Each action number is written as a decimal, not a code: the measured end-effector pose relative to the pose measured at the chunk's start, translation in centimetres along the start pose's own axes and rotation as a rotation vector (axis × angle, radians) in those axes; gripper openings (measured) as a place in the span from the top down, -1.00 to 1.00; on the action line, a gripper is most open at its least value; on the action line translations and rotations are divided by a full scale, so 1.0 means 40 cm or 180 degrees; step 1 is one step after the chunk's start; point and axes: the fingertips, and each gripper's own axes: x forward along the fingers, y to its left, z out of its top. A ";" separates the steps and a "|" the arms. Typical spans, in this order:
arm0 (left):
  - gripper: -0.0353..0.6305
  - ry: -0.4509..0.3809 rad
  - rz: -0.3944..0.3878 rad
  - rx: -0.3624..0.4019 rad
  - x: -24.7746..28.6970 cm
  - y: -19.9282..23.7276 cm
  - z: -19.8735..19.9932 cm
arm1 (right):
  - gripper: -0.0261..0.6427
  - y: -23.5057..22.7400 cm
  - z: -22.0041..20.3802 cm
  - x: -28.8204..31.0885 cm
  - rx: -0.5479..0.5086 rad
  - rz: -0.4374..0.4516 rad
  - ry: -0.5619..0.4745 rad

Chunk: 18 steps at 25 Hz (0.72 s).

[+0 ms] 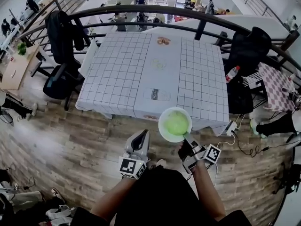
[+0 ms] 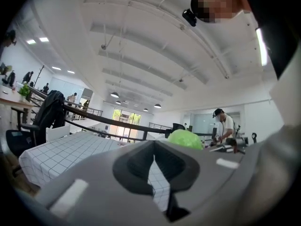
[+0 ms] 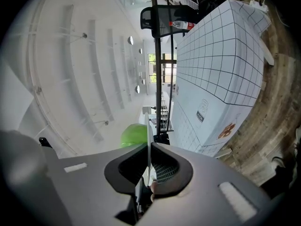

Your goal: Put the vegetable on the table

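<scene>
A round green vegetable (image 1: 177, 123) lies on a white plate (image 1: 162, 116) held in the air just before the near edge of the checked table (image 1: 117, 74). My right gripper (image 1: 186, 139) is shut on the plate's near rim. In the right gripper view the plate (image 3: 148, 126) runs edge-on between the jaws of the right gripper (image 3: 149, 160), with the vegetable (image 3: 131, 134) on its left side. My left gripper (image 1: 140, 138) is shut and empty, lower left of the plate, over the floor. The left gripper (image 2: 154, 160) sees the vegetable (image 2: 185, 138) beyond its tips.
The tablecloth carries printed pictures (image 1: 157, 94). A curved black railing (image 1: 197, 13) runs behind the table. Office chairs with dark jackets stand at the left (image 1: 63, 36) and right (image 1: 247, 51). A bottle (image 1: 232, 73), a power strip and cables (image 1: 231, 126) lie at the right.
</scene>
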 end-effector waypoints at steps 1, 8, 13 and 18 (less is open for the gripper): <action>0.86 -0.0006 0.0003 0.0035 0.006 -0.020 -0.003 | 0.89 0.000 0.011 -0.009 0.0000 0.0005 0.0013; 0.86 0.0028 0.0088 0.0068 0.022 -0.097 -0.042 | 0.88 -0.012 0.049 -0.034 0.0007 0.0001 0.0148; 0.86 0.0049 0.0022 0.0006 0.061 -0.060 -0.036 | 0.89 -0.008 0.055 0.016 0.0012 0.0040 0.0154; 0.86 0.0034 -0.0034 0.0024 0.100 -0.041 -0.043 | 0.89 -0.035 0.065 0.044 0.0096 0.0001 0.0110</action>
